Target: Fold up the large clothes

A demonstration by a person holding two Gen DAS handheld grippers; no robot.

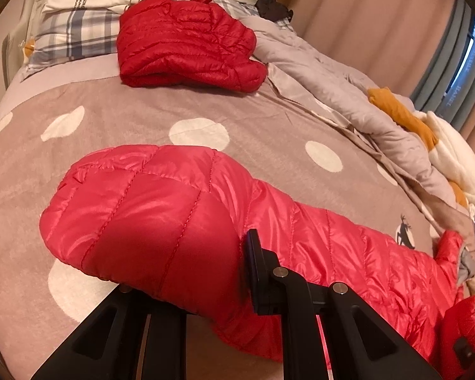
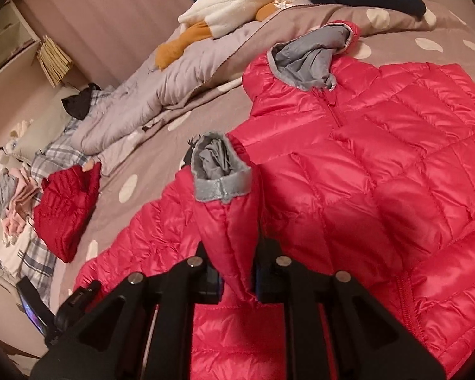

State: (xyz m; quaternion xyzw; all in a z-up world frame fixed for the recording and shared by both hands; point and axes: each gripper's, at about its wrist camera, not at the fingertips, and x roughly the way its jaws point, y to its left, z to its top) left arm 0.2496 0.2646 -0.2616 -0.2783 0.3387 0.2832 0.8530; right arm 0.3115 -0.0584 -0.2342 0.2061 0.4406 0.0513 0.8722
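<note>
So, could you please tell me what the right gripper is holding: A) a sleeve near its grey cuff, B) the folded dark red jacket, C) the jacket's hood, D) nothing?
A: in the right wrist view the right gripper pinches the pink jacket's sleeve, with the grey cuff standing just beyond the fingers.

1. bed (image 1: 269, 126), dotted taupe cover.
2. pink puffer jacket (image 1: 161, 209) spread at 6 o'clock.
3. folded red jacket (image 1: 186, 44) at 12.
4. grey quilt (image 1: 332, 76) bunched at 2.

Jacket (image 2: 380, 164) spread on bed (image 1: 269, 120), folded jacket (image 1: 186, 41) behind, near pillows (image 1: 72, 31)
</note>
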